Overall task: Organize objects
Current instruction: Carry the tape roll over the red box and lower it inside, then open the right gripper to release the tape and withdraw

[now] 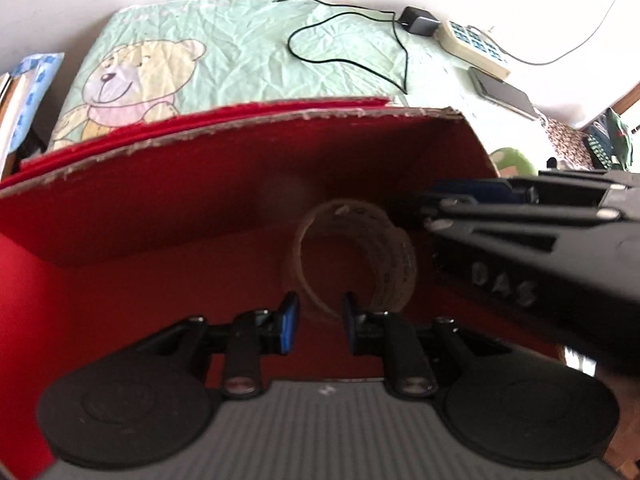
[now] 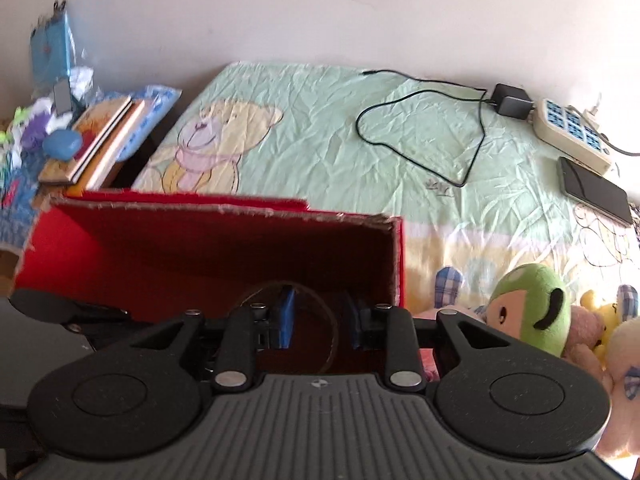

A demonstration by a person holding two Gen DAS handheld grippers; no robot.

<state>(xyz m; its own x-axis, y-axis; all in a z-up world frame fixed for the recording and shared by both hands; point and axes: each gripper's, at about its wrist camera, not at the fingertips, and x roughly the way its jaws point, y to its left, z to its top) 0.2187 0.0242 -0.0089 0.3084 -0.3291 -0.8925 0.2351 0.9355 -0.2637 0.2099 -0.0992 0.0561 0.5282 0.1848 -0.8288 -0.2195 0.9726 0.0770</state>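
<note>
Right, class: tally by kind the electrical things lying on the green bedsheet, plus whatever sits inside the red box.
Power strip: 1
Charger with cable: 1
Phone: 1
Tape roll, in the red box: 1
Total: 4

Count, both views combined:
- Red cardboard box (image 2: 208, 240): 1, open top.
- Tape roll (image 1: 360, 256) inside the box: 1.
- Grippers: 2, the left gripper (image 1: 318, 322) and the right gripper (image 2: 320, 320).
- Power strip (image 2: 572, 132): 1; black adapter (image 2: 512, 100) plugged into it: 1.
- Phone (image 2: 596, 190): 1.
- Black cable (image 2: 420, 136): 1 loop.
- Plush toys: green-headed one (image 2: 532, 304) plus at least 2 more, cluster partly cut off.
- Books (image 2: 100, 140): at least 2, stacked.
</note>
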